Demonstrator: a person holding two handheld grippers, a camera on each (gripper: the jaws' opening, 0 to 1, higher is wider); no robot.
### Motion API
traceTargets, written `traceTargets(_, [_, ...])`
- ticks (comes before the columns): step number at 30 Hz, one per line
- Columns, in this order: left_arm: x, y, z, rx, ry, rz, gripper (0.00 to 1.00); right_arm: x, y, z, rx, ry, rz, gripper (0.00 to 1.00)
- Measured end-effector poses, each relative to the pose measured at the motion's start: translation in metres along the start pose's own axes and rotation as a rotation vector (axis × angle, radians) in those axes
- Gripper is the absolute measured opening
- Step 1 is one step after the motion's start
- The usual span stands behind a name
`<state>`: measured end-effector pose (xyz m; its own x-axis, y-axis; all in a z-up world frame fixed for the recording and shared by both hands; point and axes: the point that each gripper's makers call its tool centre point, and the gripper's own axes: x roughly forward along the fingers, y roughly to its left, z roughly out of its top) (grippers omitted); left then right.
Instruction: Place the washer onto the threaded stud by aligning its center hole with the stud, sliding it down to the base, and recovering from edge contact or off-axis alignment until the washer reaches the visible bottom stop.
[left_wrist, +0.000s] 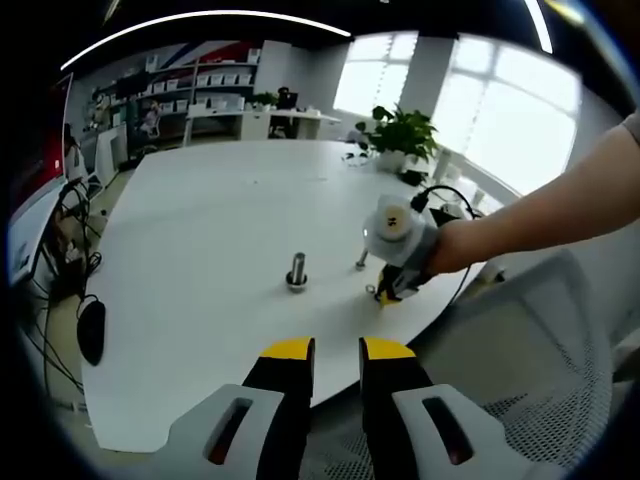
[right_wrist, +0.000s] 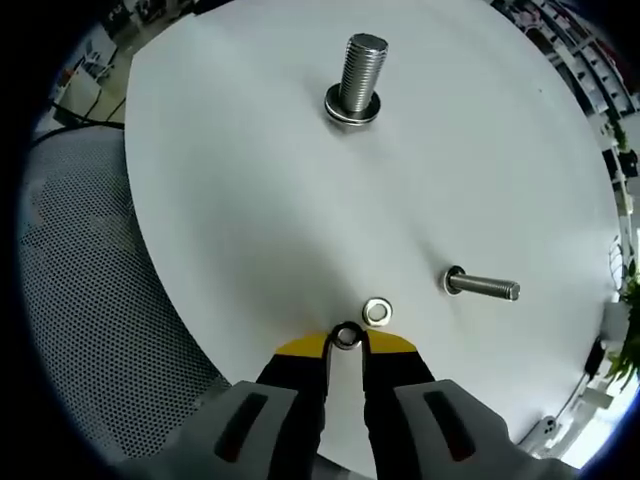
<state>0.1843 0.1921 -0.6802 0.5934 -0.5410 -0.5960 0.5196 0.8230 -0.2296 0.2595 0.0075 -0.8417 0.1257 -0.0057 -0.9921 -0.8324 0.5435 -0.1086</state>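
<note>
A thick threaded stud (right_wrist: 358, 68) stands upright on the white table (right_wrist: 250, 230), with a metal ring (right_wrist: 351, 112) around its foot. My right gripper (right_wrist: 345, 342) is low over the near table edge, its yellow tips shut on a small dark washer (right_wrist: 346, 335). A second, bright washer (right_wrist: 377, 311) lies flat just beyond the tips. In the left gripper view the stud (left_wrist: 296, 270) stands mid-table, and a person's hand holds the right gripper (left_wrist: 388, 292) to its right. My left gripper (left_wrist: 336, 350) hovers at the table's near edge, open, with nothing in it.
A thinner bolt (right_wrist: 481, 287) sits right of the washers, also seen as the small bolt (left_wrist: 361, 262). A mesh chair (left_wrist: 540, 360) is at the table's near side. Potted plants (left_wrist: 403, 132) and cables (left_wrist: 440, 200) sit at the far edge.
</note>
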Motion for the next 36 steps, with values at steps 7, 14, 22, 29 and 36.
traceTargets(7, [0.0001, 0.0005, 0.0002, -0.002, 0.0, 0.001, 0.15, 0.0018, -0.0014, 0.0005, 0.007, 0.008, -0.001, 0.15])
traceTargets(14, [0.0004, 0.0004, -0.0002, -0.001, 0.002, 0.0, 0.15, 0.0014, -0.0013, 0.0003, 0.013, 0.025, -0.008, 0.15])
traceTargets(22, [0.0007, 0.0008, 0.0001, -0.003, 0.0, 0.002, 0.15, 0.0009, -0.0019, -0.0016, 0.031, -0.013, -0.008, 0.15])
traceTargets(29, [0.0005, 0.0012, 0.0004, -0.005, -0.003, 0.005, 0.15, 0.0015, -0.0015, -0.0004, 0.023, -0.017, -0.003, 0.15])
traceTargets(36, [0.0005, 0.0009, -0.0001, -0.004, 0.0, 0.002, 0.15, 0.0009, -0.0013, -0.0007, 0.033, -0.007, -0.01, 0.15])
